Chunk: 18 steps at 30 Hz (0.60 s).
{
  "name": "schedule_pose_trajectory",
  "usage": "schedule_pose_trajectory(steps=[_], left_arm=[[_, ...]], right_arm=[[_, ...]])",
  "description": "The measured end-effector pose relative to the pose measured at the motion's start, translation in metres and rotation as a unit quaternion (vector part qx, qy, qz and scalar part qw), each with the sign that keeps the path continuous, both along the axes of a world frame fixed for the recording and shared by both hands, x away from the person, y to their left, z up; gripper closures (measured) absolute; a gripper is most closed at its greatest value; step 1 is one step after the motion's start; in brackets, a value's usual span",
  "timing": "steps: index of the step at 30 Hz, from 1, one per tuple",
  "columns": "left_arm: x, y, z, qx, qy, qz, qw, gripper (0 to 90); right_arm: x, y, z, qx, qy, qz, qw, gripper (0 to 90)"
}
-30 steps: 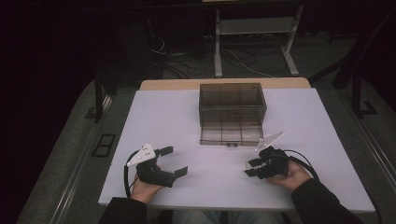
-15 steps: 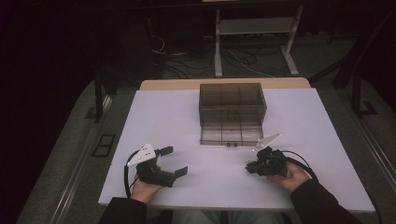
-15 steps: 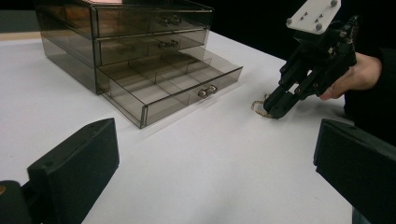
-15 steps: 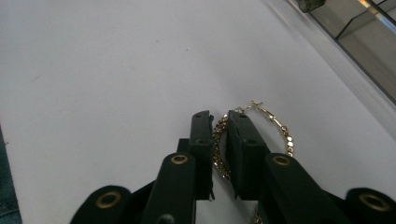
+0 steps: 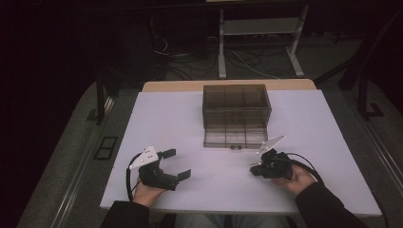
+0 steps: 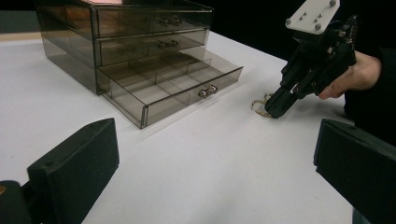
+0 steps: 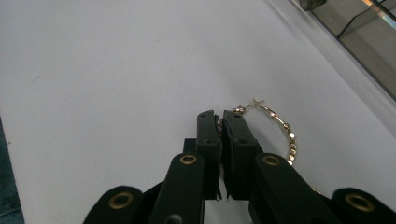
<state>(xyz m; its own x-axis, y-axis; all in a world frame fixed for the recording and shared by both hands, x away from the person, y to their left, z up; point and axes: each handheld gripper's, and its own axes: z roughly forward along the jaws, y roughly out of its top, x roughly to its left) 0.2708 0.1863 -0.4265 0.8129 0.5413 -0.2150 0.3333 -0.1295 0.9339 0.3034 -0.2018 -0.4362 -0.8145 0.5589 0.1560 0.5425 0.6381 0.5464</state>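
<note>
Right gripper (image 5: 256, 169) lay low on the white worktop (image 5: 190, 123), lower right of centre in the high view, held in the person's right hand (image 5: 298, 178). Its jaws had just been closing and now stood clenched on a thin gold chain (image 7: 286, 132); in the right gripper view part of the chain was pinched between the pads, the rest looping out to the right on the worktop. In the left gripper view the chain (image 6: 259, 107) lay at the right gripper's tips (image 6: 276, 108), right of centre.

Left gripper (image 5: 179, 164) sat lower left in the high view, jaws released and wide apart, nothing between them.

Smoked clear drawer box (image 5: 236, 105) stood at upper centre of the worktop. Its bottom drawer (image 6: 177, 84), divided into compartments, was pulled out toward the grippers. Chain near the drawer front, apart from it.
</note>
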Motion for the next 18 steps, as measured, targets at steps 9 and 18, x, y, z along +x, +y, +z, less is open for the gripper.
schedule_pose_trajectory(steps=[9,18], left_arm=[[0.0,0.0,0.0,0.0,0.0,0.0,1.0,0.0],[0.0,0.001,0.0,-0.001,0.0,0.001,1.0,0.0]], right_arm=[[0.006,-0.012,0.008,0.069,0.031,-0.015,0.997,85.2],[0.009,-0.023,0.022,0.12,0.04,-0.029,0.9915,85.1]])
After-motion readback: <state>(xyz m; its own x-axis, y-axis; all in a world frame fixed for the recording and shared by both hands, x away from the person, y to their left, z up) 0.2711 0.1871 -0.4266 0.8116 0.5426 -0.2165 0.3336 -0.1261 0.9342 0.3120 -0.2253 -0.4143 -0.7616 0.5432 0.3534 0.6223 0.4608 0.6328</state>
